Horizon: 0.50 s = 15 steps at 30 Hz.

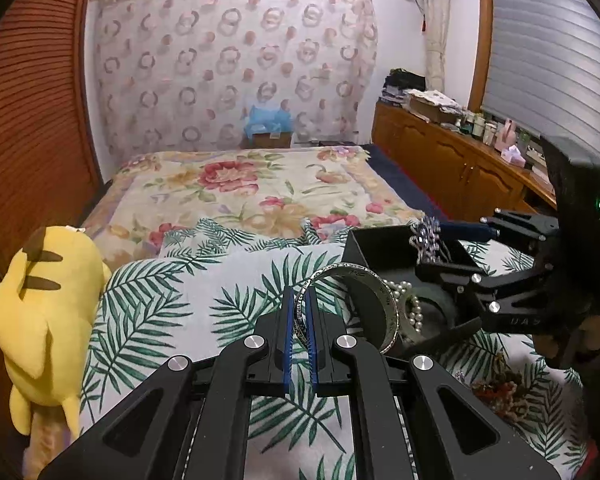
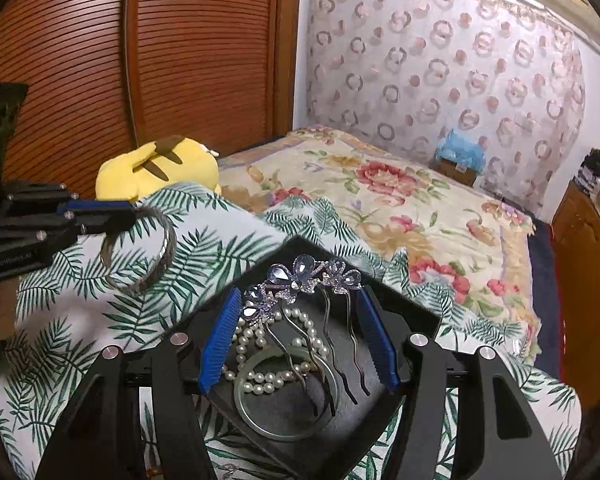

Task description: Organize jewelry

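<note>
Left wrist view: my left gripper [image 1: 300, 332] is clamped on a silver bangle [image 1: 350, 304], while my right gripper [image 2: 300, 340] holds the crystal hair comb [image 2: 304, 280] over the black tray [image 2: 420, 320].

the silver bangle [image 1: 352, 304] has engraved marks running round its band, too small and blurred to read. faint raised lettering sits on the black body of the right tool [image 1: 452, 236] and of the left tool [image 2: 96, 216], also illegible; nothing else carries writing.
</note>
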Each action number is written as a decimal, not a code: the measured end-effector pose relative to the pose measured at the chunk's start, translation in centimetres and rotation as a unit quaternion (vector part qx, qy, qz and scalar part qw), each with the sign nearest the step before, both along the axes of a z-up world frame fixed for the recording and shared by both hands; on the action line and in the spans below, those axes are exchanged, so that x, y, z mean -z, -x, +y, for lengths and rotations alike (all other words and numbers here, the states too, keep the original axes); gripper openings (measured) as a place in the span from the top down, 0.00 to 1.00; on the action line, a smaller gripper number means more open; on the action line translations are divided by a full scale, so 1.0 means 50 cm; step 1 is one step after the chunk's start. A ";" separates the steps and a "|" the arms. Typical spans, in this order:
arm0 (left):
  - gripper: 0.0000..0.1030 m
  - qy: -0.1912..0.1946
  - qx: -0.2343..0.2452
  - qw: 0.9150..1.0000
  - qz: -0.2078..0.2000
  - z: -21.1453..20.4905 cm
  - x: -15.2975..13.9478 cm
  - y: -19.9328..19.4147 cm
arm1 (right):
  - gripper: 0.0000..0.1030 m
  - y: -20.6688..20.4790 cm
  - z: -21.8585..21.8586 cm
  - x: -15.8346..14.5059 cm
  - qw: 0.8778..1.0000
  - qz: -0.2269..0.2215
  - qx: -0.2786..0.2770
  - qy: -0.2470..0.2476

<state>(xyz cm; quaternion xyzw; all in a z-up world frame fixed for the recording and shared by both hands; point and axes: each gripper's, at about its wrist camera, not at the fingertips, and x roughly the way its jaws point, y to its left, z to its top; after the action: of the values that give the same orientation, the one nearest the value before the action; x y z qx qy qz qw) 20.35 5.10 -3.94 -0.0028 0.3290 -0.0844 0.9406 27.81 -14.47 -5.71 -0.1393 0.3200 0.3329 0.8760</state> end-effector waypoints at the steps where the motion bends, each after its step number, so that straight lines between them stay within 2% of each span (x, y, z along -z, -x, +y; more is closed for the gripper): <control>1: 0.95 -0.001 0.000 1.000 0.000 0.000 0.000 -0.003 | 0.39 -0.002 0.000 0.005 1.000 0.004 0.001 0.000; 9: 0.95 -0.005 0.001 1.000 0.002 -0.002 0.000 -0.014 | 0.39 -0.013 -0.002 0.019 1.000 0.016 0.003 -0.004; 15: 0.95 -0.006 0.006 1.000 0.003 -0.010 -0.001 -0.031 | 0.36 -0.011 -0.036 0.013 1.000 0.014 0.023 -0.009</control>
<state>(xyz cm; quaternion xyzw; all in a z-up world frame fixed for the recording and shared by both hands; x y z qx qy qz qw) 21.90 4.61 -3.86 0.0043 0.3320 -0.0882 0.9391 28.35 -16.28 -6.38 -0.1197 0.3322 0.3175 0.8801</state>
